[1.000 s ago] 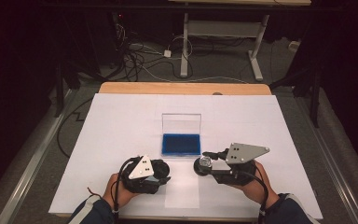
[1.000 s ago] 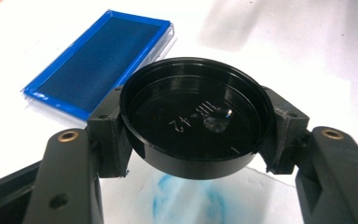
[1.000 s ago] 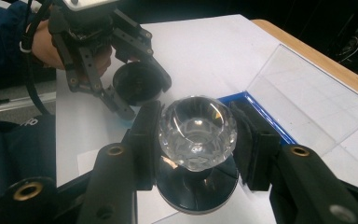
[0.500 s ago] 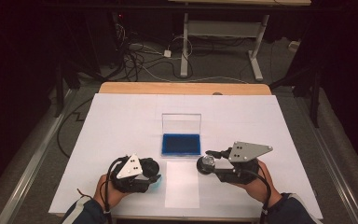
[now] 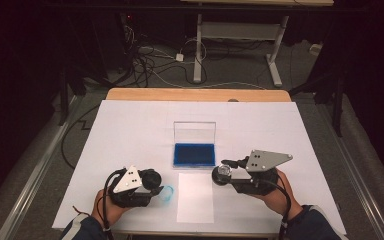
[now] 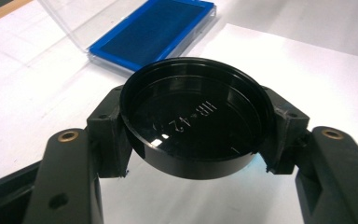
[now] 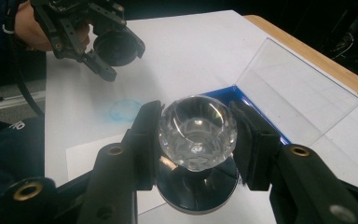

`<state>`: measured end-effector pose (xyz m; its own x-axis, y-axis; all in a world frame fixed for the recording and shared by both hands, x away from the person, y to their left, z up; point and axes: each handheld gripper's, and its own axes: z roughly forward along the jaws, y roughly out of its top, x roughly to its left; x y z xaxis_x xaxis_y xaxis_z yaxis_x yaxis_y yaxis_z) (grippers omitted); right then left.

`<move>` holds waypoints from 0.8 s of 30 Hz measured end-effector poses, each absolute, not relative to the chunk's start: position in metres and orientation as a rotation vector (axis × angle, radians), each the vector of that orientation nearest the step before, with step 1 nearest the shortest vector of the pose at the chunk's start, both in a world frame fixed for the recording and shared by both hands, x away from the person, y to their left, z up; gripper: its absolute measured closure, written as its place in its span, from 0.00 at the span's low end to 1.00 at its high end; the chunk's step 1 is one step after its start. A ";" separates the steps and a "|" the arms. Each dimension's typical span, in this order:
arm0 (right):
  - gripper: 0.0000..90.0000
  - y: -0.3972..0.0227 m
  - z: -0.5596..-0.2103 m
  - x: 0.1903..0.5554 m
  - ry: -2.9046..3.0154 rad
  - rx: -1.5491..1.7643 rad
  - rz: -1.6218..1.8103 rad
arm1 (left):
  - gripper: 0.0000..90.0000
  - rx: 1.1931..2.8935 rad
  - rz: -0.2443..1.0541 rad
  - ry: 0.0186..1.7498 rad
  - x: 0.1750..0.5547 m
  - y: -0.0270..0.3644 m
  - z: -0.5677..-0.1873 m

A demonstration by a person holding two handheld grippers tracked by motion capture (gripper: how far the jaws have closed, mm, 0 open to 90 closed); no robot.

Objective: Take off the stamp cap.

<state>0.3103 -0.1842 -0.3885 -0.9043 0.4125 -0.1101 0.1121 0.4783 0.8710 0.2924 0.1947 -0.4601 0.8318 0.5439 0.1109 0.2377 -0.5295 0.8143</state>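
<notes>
Black round lid [image 6: 193, 119] w/ raised lettering, clamped in left claw [image 6: 193, 140].

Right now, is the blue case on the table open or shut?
Open: the blue case's clear lid stands raised behind its blue tray, which looks empty.

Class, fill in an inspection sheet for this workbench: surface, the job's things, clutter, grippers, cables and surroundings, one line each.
Surface: white table with a wooden far edge; a white paper sheet lies near the front.
Job's things: black round lid and a clear faceted knob on a dark round base; an open blue case with a clear raised cover sits mid-table.
Clutter: a faint blue ring mark on the table beside the sheet.
Grippers: left gripper shut on the black round lid; right gripper shut on the clear faceted knob.
Cables: a black cable trails from each gripper; loose cables lie on the floor beyond the table.
Surroundings: dark room, grey desk frame behind.
</notes>
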 end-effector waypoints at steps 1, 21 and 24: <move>0.63 -0.185 -0.388 0.311 2.424 0.446 1.395 | 0.40 2.132 0.448 0.575 0.292 0.197 -0.460; 0.63 -0.183 -0.387 0.316 2.424 0.435 1.388 | 0.40 2.114 0.458 0.650 0.278 0.224 -0.467; 0.63 -0.181 -0.387 0.316 2.427 0.426 1.391 | 0.40 2.109 0.454 0.650 0.277 0.225 -0.467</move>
<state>0.3160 -0.1814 -0.3867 -0.9074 0.4030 -0.1192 0.1008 0.4841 0.8692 0.2774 0.2251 -0.4667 0.7982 0.5965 0.0835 0.2841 -0.4952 0.8210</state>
